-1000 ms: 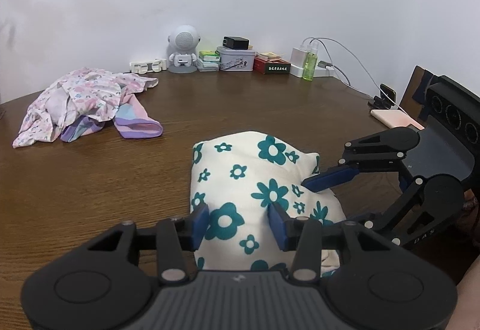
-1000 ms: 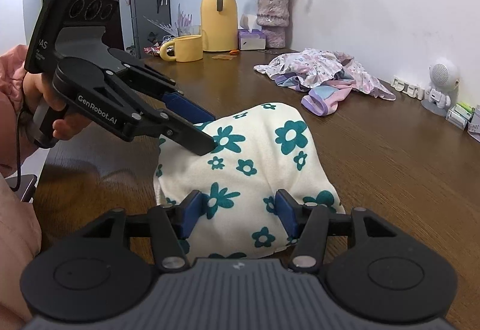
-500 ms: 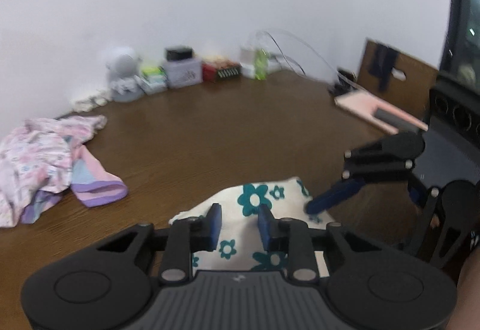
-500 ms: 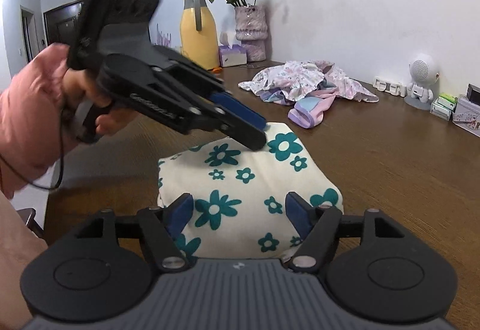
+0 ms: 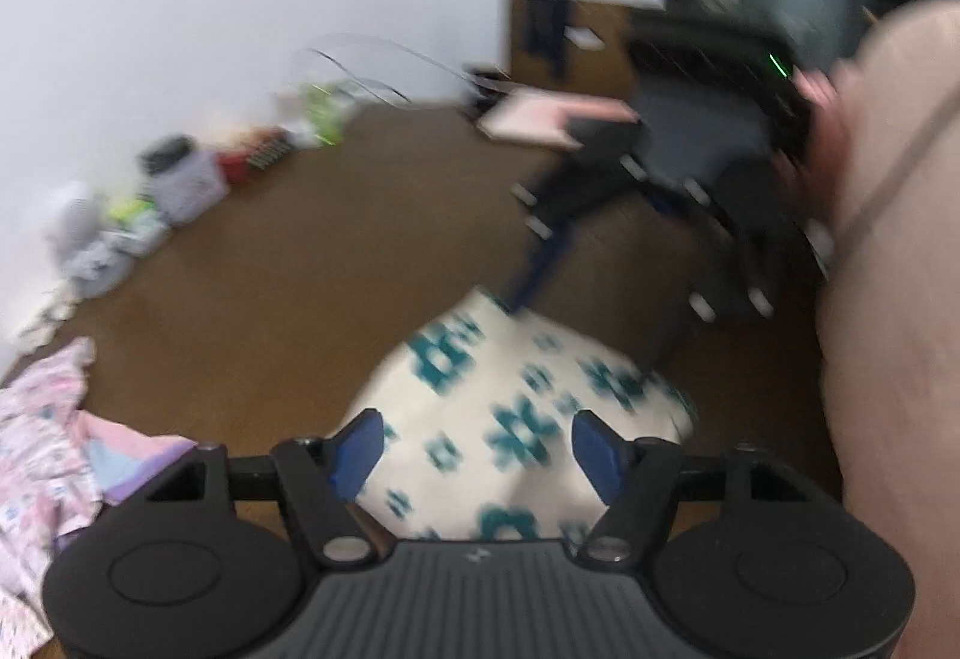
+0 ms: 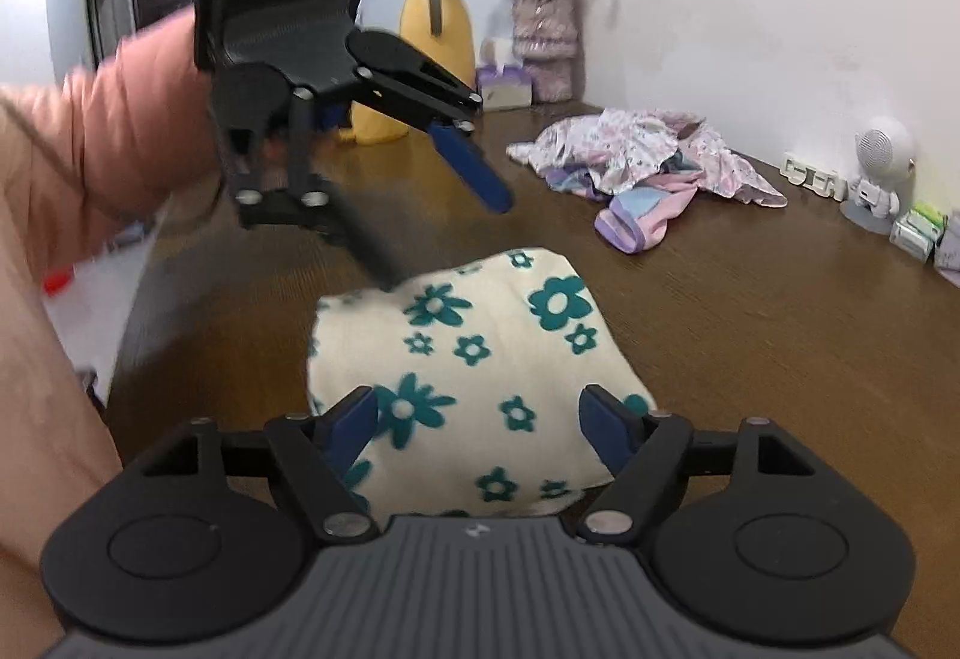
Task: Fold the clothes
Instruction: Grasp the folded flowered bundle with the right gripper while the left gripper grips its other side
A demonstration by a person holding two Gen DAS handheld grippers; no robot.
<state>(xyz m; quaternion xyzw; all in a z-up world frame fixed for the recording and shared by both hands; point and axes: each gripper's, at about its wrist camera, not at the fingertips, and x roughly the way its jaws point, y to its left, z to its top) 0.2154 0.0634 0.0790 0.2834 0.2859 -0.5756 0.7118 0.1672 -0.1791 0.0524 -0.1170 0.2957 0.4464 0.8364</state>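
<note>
On table (image 6: 750,335): folded floral cloth (image 6: 480,353), both tools spread, wood around edges bare.

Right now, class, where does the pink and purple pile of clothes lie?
In the right wrist view the pink and purple pile lies on the table by the wall, beyond the folded floral cloth and left of the white toy robot.

Folded cloth (image 6: 480,353): cream, teal flower print; crumpled garment (image 6: 648,167): pink-white floral, lilac cuffs; table (image 6: 750,311): dark brown wood grain; gripper fingertips (image 6: 354,428): blue (bodies black); jug (image 6: 435,59): yellow; sleeve (image 6: 108,143): salmon pink
</note>
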